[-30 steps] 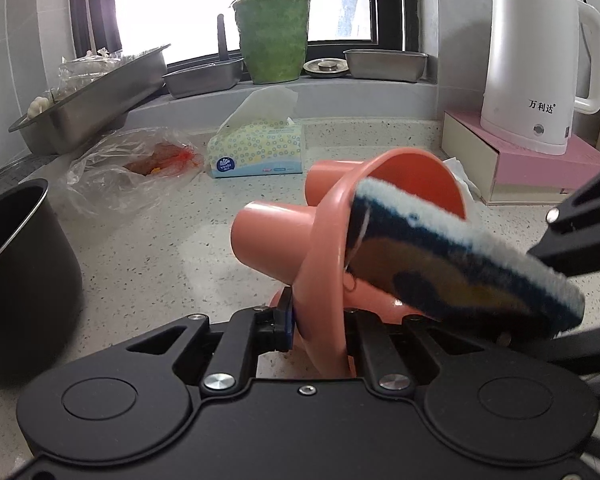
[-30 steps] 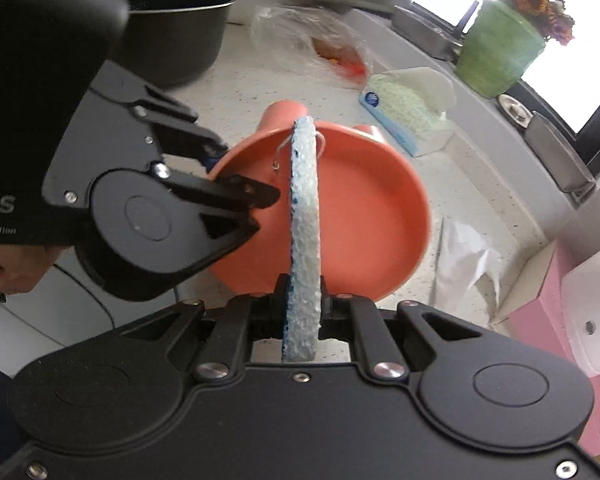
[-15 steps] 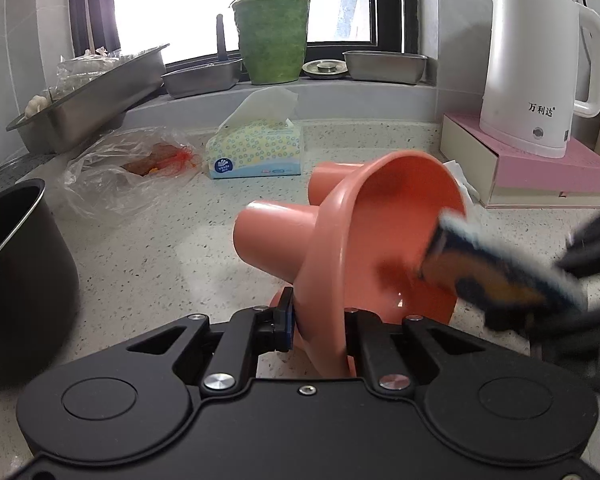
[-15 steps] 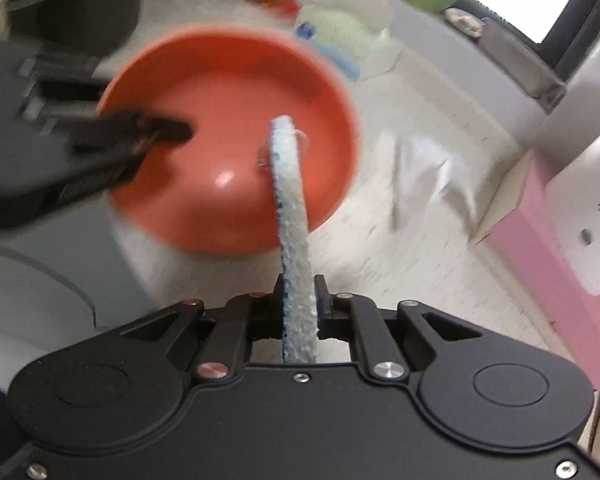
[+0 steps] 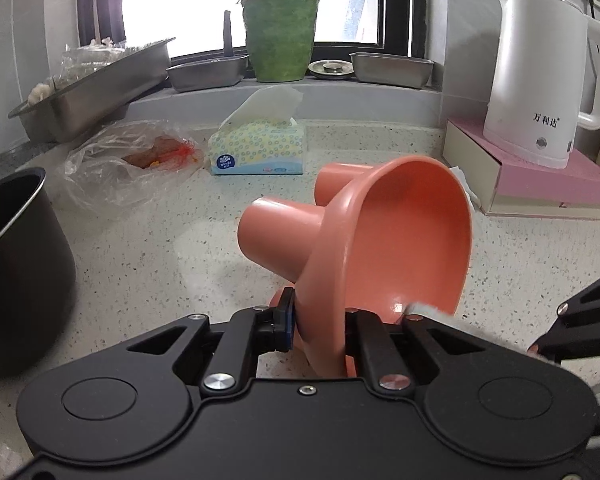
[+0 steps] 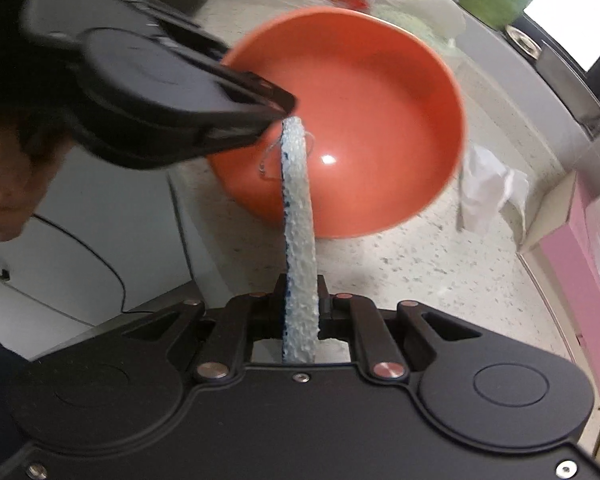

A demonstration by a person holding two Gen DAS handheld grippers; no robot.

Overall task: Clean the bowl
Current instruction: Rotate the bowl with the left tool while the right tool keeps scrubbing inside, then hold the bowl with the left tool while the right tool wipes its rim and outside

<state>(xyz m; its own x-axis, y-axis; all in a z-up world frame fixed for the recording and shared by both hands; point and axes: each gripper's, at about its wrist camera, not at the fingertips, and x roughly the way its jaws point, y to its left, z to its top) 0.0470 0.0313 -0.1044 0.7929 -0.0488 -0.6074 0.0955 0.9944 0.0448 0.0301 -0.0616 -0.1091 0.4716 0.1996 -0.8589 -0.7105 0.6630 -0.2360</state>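
Left wrist view: the left tool [image 5: 318,330] is clamped on the rim of the bowl [image 5: 404,240], a smooth, glossy coral plastic vessel held tilted on edge above the speckled stone counter [image 5: 140,248]. Two matching coral cups [image 5: 278,236] lie on their sides behind it. A soft tissue pack [image 5: 258,148], crinkled clear bag [image 5: 128,160] and white kettle [image 5: 540,76] stand farther back.

Right wrist view: the right tool [image 6: 300,304] is clamped on a flat sponge [image 6: 298,232], white and coarse-pored with a blue edge. The sponge's far end reaches over the rim into the round bowl [image 6: 372,92], whose interior shows one bright highlight. The left tool [image 6: 256,104] grips the rim at left.
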